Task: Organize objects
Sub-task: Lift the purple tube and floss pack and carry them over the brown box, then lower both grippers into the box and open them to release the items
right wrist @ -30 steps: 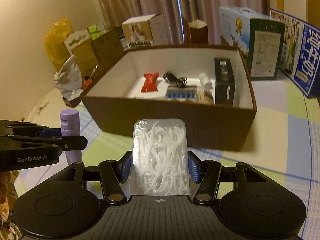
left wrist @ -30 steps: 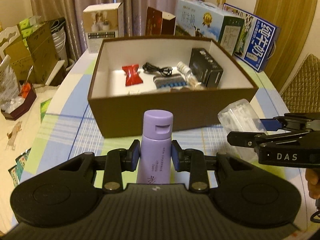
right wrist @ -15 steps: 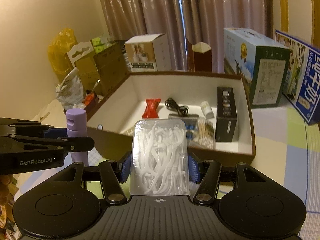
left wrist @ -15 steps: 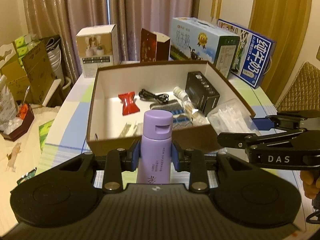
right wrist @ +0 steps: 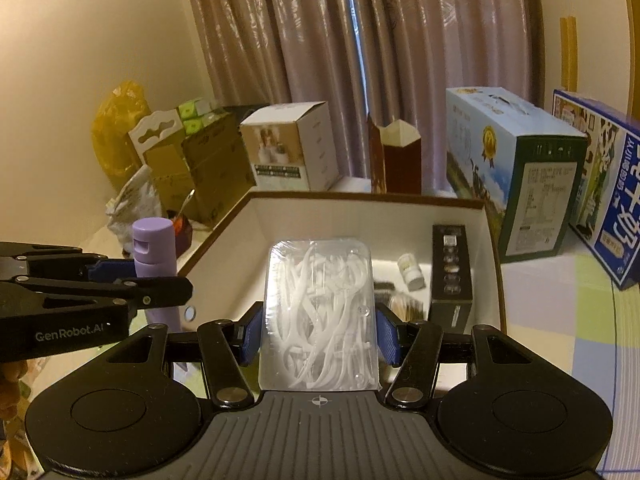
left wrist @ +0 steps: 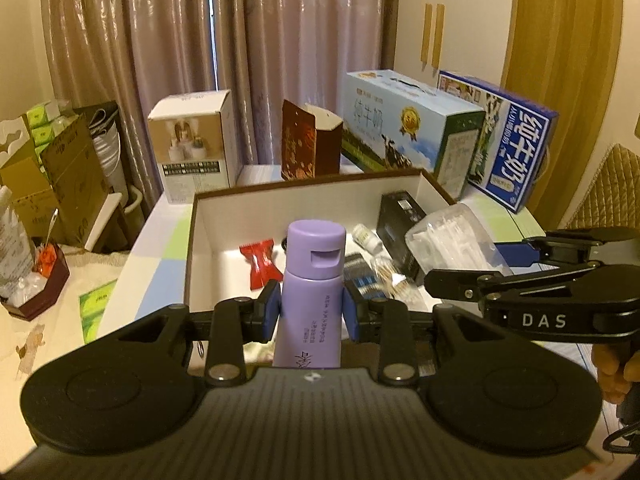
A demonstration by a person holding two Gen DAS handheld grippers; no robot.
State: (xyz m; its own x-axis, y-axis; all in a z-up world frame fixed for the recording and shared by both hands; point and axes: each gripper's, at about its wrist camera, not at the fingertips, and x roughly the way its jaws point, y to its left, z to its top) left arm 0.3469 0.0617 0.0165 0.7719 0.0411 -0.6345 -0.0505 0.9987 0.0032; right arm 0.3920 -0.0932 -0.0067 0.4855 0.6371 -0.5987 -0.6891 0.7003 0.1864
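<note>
My left gripper (left wrist: 311, 316) is shut on an upright purple bottle (left wrist: 313, 292), held above the near edge of the brown open box (left wrist: 189, 240). My right gripper (right wrist: 319, 332) is shut on a clear packet of white floss picks (right wrist: 319, 312), also over the box's near side (right wrist: 212, 236). From the right wrist view the bottle (right wrist: 154, 248) shows at the left, and the left wrist view catches the packet (left wrist: 448, 240) at the right. Inside the box lie a red wrapper (left wrist: 260, 260), a black case (left wrist: 400, 220) and a small white vial (left wrist: 366, 238).
Behind the box stand a white carton (left wrist: 194, 152), a dark red carton (left wrist: 310, 148) and two blue milk cartons (left wrist: 412, 120) (left wrist: 508, 144). Cardboard boxes (left wrist: 48, 176) crowd the left. A padded chair back (left wrist: 600, 192) is at the right. A hand (left wrist: 612, 368) holds the right gripper.
Both grippers have risen and moved forward from in front of the box to above its near edge, each still holding its object. The box interior now shows from higher up.
</note>
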